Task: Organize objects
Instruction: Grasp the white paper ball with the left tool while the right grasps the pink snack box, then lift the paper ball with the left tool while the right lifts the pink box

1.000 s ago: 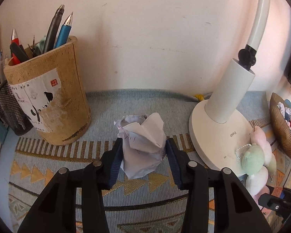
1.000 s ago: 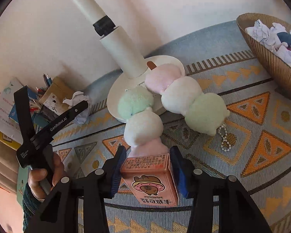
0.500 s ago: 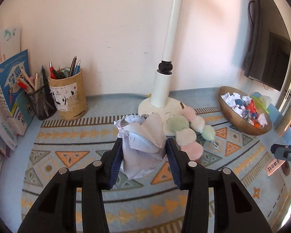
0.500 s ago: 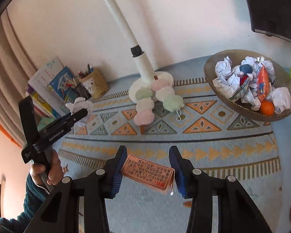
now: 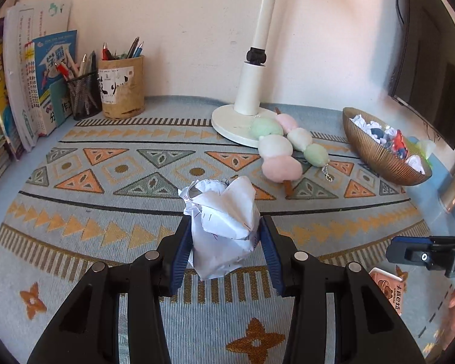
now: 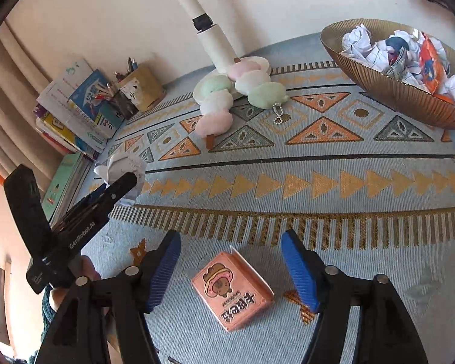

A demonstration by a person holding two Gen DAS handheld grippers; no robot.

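My left gripper (image 5: pixel 224 242) is shut on a crumpled white paper ball (image 5: pixel 223 221) and holds it above the patterned mat. The ball also shows in the right wrist view (image 6: pixel 121 171), at the left gripper's tips (image 6: pixel 130 180). My right gripper (image 6: pixel 230 268) is open and empty. A pink snack box (image 6: pixel 232 294) lies flat on the mat between and just below its fingers; it also shows at the right edge of the left wrist view (image 5: pixel 388 291). A brown bowl (image 6: pixel 379 82) holding paper balls and wrappers stands at the far right.
A white lamp base (image 5: pixel 239 121) stands at the back, with a plush dango skewer (image 5: pixel 283 148) lying against it. A cork pen holder (image 5: pixel 121 88), a mesh pen cup (image 5: pixel 83 94) and stacked books (image 5: pixel 24 75) fill the back left. A dark monitor (image 5: pixel 433 60) hangs at right.
Both grippers pulled back from the lamp toward the mat's near edge. The left kept the paper ball. The right opened and the pink box now lies on the mat.
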